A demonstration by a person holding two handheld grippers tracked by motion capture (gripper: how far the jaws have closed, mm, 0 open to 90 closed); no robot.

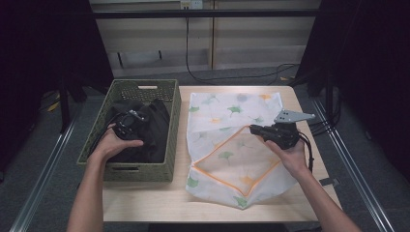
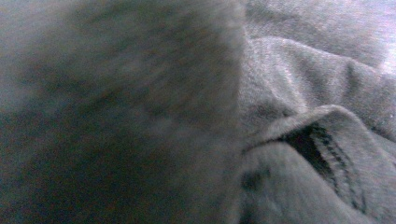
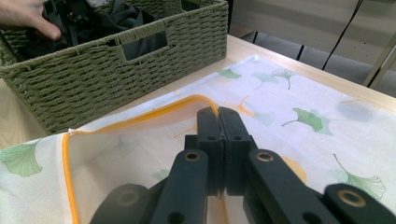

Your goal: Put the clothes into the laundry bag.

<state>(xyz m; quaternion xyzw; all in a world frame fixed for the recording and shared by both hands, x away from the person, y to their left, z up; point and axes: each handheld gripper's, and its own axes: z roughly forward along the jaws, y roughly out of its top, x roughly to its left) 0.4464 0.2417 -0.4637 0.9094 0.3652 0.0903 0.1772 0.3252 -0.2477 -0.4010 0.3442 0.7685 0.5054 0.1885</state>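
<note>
A black garment (image 1: 155, 126) lies bunched in a woven green basket (image 1: 140, 171) at the table's left. My left gripper (image 1: 129, 122) is pushed down into it. The left gripper view is pressed close against the garment's blurred dark folds (image 2: 303, 93), so its jaws are hidden. A white laundry bag (image 1: 227, 113) printed with green leaves lies flat to the basket's right, and its orange-trimmed mouth (image 1: 217, 176) gapes toward the front. My right gripper (image 1: 253, 129) is shut on the upper corner of that orange rim (image 3: 140, 119), with the right gripper's (image 3: 218, 114) jaws pressed together.
The basket (image 3: 93, 79) has a handle slot in the wall facing the bag, a hand (image 3: 23, 14) reaching into it, and the garment (image 3: 126, 16) showing inside. Bare wooden table (image 1: 145, 198) shows along the front edge. Cables trail on the floor beyond the table.
</note>
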